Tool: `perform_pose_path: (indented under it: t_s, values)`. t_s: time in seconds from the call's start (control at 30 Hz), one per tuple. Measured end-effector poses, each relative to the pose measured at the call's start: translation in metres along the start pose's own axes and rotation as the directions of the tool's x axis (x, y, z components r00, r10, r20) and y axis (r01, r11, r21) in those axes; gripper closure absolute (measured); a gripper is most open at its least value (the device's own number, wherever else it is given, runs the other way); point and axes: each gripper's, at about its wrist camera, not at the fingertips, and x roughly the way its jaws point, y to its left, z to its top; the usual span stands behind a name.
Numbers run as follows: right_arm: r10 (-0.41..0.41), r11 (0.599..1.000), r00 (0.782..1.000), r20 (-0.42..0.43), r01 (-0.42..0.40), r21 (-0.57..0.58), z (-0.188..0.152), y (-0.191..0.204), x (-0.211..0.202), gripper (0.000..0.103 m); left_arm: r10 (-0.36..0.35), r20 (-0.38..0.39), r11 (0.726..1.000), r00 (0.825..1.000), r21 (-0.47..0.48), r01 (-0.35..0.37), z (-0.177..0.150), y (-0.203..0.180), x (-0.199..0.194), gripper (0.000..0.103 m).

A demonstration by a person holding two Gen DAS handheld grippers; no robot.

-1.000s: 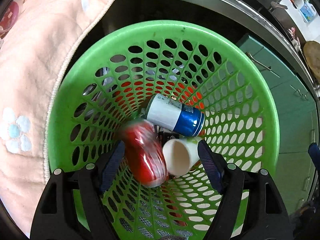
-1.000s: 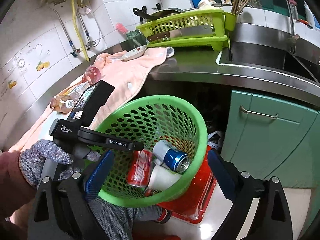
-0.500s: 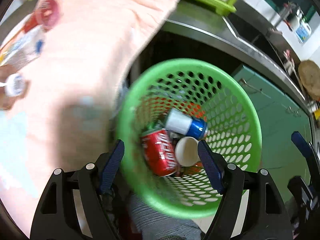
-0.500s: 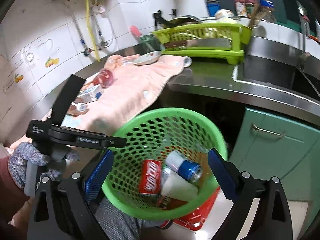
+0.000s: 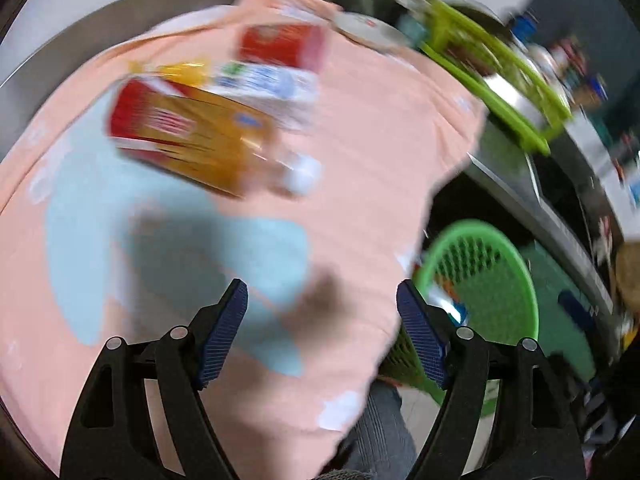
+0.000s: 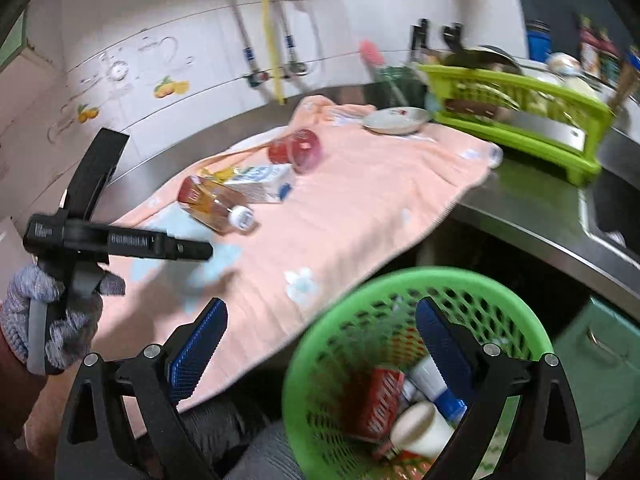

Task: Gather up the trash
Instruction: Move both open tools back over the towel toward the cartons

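A green perforated basket (image 6: 316, 344) stands below the counter edge; it holds a red can (image 6: 378, 404), a white cup (image 6: 418, 428) and a blue-and-white can (image 6: 436, 384). The basket also shows in the left wrist view (image 5: 516, 264). On the pink towel (image 6: 360, 208) lie an amber bottle with a white cap (image 5: 192, 136), a white carton (image 5: 268, 82) and a red cup (image 6: 304, 148). My left gripper (image 5: 322, 332) is open and empty above the towel, short of the bottle. My right gripper (image 6: 320, 344) is open and empty above the basket's left rim.
A lime dish rack (image 6: 520, 108) with dishes stands at the back right of the steel counter (image 6: 532, 208), with a small plate (image 6: 396, 120) beside it. The sink (image 6: 616, 208) is at the right. Teal cabinet doors (image 6: 600, 364) are under the counter.
My left gripper has swung up and left, away from the basket and over the towel toward the bottle. The red can has settled in the basket. My right gripper has shifted left.
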Motion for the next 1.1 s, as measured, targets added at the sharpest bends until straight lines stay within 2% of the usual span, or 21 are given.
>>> perform_pose_path:
  t_s: [0.17, 0.27, 0.37, 0.5, 0.57, 0.7, 0.83, 0.97, 1.1]
  values:
    - [0.053, 0.998, 0.999, 0.0, -0.053, -0.045, 0.017, 0.017, 0.02, 0.011, 0.02, 0.045, 0.984, 0.999, -0.177, -0.011, 0.033, 0.04, -0.008, 0.02]
    - [0.068, 0.996, 0.998, -0.001, -0.068, -0.065, 0.024, 0.021, 0.028, 0.011, 0.023, 0.052, 0.956, 0.998, -0.295, -0.007, 0.051, 0.061, -0.001, 0.02]
    - [0.081, 0.994, 0.997, -0.007, -0.081, -0.077, 0.028, 0.021, 0.036, 0.011, 0.036, 0.051, 0.931, 0.998, -0.365, -0.015, 0.063, 0.075, 0.008, 0.019]
    - [0.083, 0.992, 0.996, -0.018, -0.084, -0.093, 0.033, 0.019, 0.048, 0.011, 0.016, 0.066, 0.894, 0.998, -0.448, 0.015, 0.074, 0.085, 0.021, 0.019]
    - [0.087, 0.992, 0.996, -0.024, -0.089, -0.094, 0.034, 0.017, 0.053, 0.011, -0.001, 0.077, 0.88, 0.997, -0.473, 0.038, 0.079, 0.087, 0.027, 0.018]
    - [0.089, 0.99, 0.995, -0.035, -0.092, -0.102, 0.038, 0.016, 0.063, 0.011, 0.002, 0.073, 0.86, 0.997, -0.509, 0.035, 0.087, 0.092, 0.038, 0.018]
    - [0.093, 0.988, 0.994, -0.052, -0.098, -0.117, 0.043, 0.015, 0.075, 0.011, 0.0, 0.073, 0.828, 0.997, -0.559, 0.041, 0.089, 0.099, 0.047, 0.018]
    - [0.092, 0.985, 0.994, -0.066, -0.101, -0.137, 0.046, 0.017, 0.084, 0.011, 0.008, 0.062, 0.821, 0.998, -0.57, 0.029, 0.093, 0.099, 0.057, 0.018]
    - [0.088, 0.981, 0.993, -0.075, -0.099, -0.169, 0.051, 0.022, 0.092, 0.011, -0.016, 0.041, 0.799, 0.999, -0.6, 0.037, 0.091, 0.106, 0.071, 0.018]
